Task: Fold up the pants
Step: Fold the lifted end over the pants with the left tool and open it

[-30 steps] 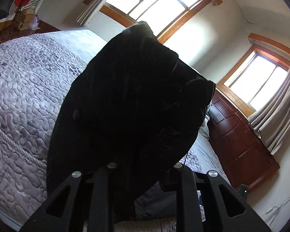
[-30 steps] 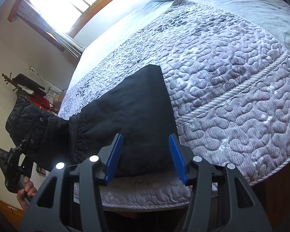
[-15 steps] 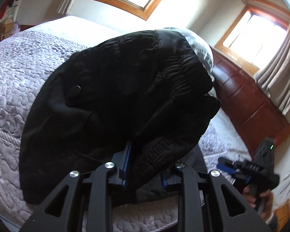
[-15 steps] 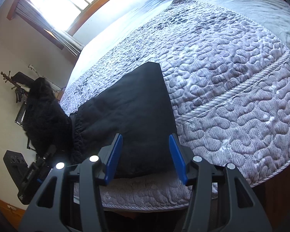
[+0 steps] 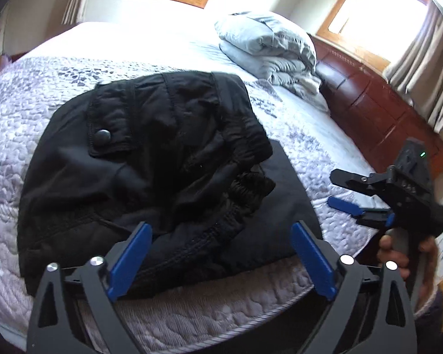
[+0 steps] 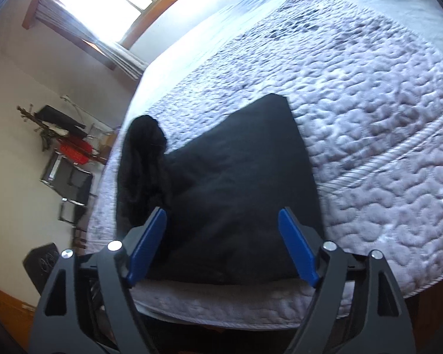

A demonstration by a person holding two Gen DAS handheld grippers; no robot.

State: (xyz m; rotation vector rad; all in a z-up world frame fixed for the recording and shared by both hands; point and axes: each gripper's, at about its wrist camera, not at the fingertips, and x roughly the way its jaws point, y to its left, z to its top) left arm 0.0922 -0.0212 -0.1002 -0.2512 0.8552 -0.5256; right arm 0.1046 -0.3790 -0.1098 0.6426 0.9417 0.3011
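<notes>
Pants: black pants point(image 5: 150, 177) lie on the quilted bedspread point(image 5: 3, 135) at the near edge of the bed, partly folded — the waist end with its pocket flap and snap button point(image 5: 103, 134) is heaped over a flatter layer that runs off to the right.
Pants, right wrist view: the flat folded panel point(image 6: 236, 200) fills the middle, with the bunched part point(image 6: 141, 165) rising at its left edge.
Left gripper: the left gripper point(image 5: 221, 253) has its jaws opening, already wide; the gathered elastic waistband point(image 5: 227, 206) sits just ahead, between the blue pads point(image 5: 130, 258) but not pressed by either — nothing held.
Right gripper: the right gripper point(image 6: 221, 244) has its jaws opening too, wide, with the flat panel's near edge lying between the pads untouched; in the left wrist view it point(image 5: 358, 199) hangs over the bedspread to the right of the pants, a hand point(image 5: 404, 253) on its grip.
Deciding relation: the pants lie straight ahead of and below both grippers, long axis roughly side to side along the bed edge; the left is nearer the heaped waist end, the right nearer the flat end.
Judgement: the rumpled waist probably needs smoothing or another fold.
Other: a grey duvet point(image 5: 268, 44) is bundled by the wooden headboard point(image 5: 378, 109).
Writing: none readable.
</notes>
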